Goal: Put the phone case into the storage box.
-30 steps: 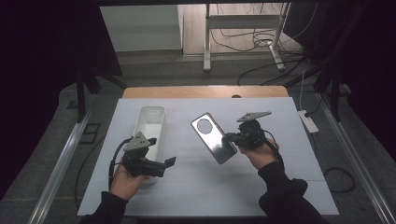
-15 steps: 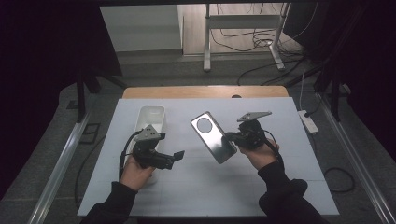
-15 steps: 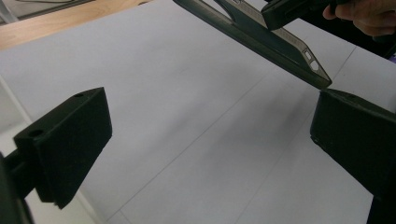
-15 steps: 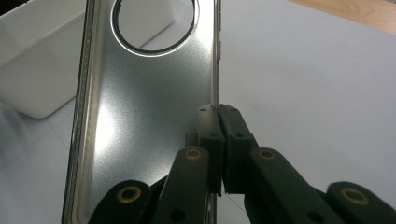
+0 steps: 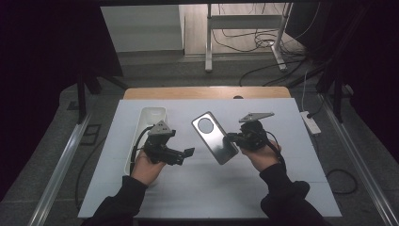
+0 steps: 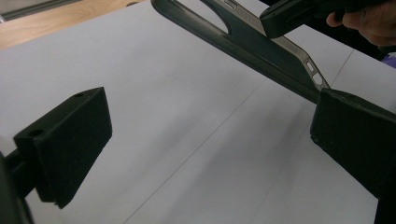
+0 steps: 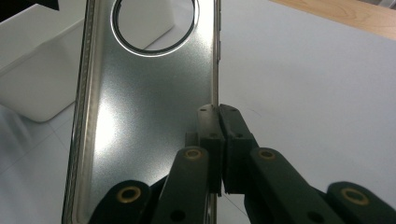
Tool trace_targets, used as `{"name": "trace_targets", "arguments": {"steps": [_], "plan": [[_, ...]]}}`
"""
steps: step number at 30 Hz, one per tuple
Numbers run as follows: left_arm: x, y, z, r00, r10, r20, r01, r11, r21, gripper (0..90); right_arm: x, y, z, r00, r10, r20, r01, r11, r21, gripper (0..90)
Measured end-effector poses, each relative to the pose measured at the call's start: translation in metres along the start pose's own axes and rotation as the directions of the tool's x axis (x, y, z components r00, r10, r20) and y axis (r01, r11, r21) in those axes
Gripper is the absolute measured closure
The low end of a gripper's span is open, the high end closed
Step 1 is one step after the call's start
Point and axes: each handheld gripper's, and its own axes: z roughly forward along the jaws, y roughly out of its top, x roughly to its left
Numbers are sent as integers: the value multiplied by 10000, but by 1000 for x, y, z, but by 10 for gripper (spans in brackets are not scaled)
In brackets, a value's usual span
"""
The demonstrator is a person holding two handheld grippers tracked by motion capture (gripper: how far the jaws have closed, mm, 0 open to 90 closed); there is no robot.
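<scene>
Phone case pinched at one long edge by the right gripper, left gripper open beside it

The fingers (image 7: pixel 219 140) of the right gripper (image 5: pixel 234 138) are clamped on the right long edge of the phone case (image 5: pixel 214 137), near its lower end. The case is held above the white bench (image 5: pixel 282 188), near its centre; its long axis runs from 11 o'clock to 5 o'clock in the high view, the round camera opening (image 5: pixel 205 125) at the 11 o'clock end. The left gripper (image 5: pixel 184 154), at 9 o'clock of the case, is held with fingers (image 6: pixel 70 144) wide apart and nothing between them. A white tray (image 5: pixel 153 114) lies at 10 o'clock.
</scene>
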Motion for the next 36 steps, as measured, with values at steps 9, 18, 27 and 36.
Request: {"name": "trace_targets", "arguments": {"steps": [9, 18, 27, 36], "plan": [[-3, 10, 13, 9998, 15, 178, -16, 10000, 61, 0, 2, 0, 0, 10000, -1, 19, 1, 10000, -70, 887], [-5, 13, 24, 9997, 56, 244, -61, 9998, 188, 0, 5, 1, 0, 10000, -9, 10, 9, 9999, -153, 887], [-8, 15, 34, 9993, -23, 373, 13, 9996, 274, 0, 12, 3, 1, 9999, -94, -39, 93, 9996, -263, 887], [-10, 14, 39, 9984, -102, 558, 78, 9991, 423, 0, 17, 3, 3, 9998, -124, -134, 120, 9996, -273, 887]]}}
